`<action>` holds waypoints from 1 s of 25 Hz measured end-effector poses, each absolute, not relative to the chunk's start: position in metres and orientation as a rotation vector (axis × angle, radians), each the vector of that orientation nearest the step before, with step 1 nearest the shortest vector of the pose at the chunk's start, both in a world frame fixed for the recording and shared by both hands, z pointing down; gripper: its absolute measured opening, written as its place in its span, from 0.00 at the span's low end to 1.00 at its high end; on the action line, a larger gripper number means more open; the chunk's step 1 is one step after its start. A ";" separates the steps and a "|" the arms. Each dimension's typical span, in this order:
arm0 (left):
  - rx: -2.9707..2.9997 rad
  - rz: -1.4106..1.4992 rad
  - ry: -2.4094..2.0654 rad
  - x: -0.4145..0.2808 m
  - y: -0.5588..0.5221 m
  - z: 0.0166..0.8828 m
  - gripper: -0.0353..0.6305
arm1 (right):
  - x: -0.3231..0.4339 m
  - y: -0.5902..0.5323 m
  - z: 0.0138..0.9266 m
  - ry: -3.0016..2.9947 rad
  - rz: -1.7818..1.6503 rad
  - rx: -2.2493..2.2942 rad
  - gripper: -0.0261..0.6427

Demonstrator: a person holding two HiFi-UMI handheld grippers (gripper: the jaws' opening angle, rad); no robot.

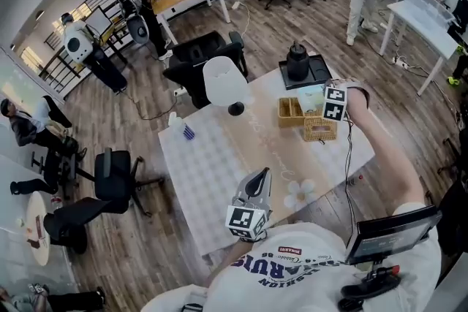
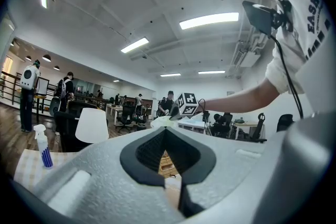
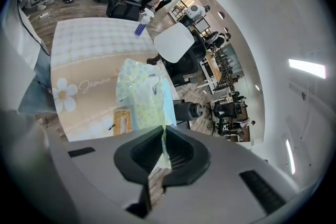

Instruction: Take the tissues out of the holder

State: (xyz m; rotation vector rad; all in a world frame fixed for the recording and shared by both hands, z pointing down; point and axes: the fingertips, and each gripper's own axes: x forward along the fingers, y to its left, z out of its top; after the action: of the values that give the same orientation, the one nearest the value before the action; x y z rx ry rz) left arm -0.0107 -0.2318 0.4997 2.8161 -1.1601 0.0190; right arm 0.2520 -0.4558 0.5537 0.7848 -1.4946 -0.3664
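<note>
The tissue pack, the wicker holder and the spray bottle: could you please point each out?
tissue pack (image 3: 140, 94), right gripper view, middle of its wrapper.
wicker holder (image 1: 319, 131), head view, its woven side.
spray bottle (image 2: 46, 156), left gripper view, its body.

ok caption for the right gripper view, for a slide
Right claw shut on the tissue pack, held above the wicker holder on the table

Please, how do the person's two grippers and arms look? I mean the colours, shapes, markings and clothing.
The left gripper and the right gripper look alike: each has a light grey moulded body with black ribbed pads that narrow to a point. Each carries a white cube printed with black square markers. The person wears a white short-sleeved T-shirt with dark lettering. A thin dark cable hangs beside the right arm.
</note>
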 end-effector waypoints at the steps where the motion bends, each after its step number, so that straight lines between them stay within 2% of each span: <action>1: 2.806 0.022 -1.182 -0.016 -0.231 0.499 0.06 | 0.243 -0.459 0.554 -1.505 -0.376 0.773 0.05; 12: 2.665 0.051 -1.469 -0.082 -0.215 0.507 0.06 | 0.120 -0.484 0.584 -1.626 -0.494 0.606 0.05; 25: 2.517 0.067 -1.714 -0.134 -0.191 0.516 0.06 | 0.023 -0.490 0.617 -1.701 -0.582 0.461 0.05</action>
State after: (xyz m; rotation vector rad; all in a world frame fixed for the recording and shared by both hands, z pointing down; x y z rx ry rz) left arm -0.1342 -0.1907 0.5157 2.5168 -1.7142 0.0667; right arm 0.0228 -0.4900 0.6174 0.4610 -1.7012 -0.5822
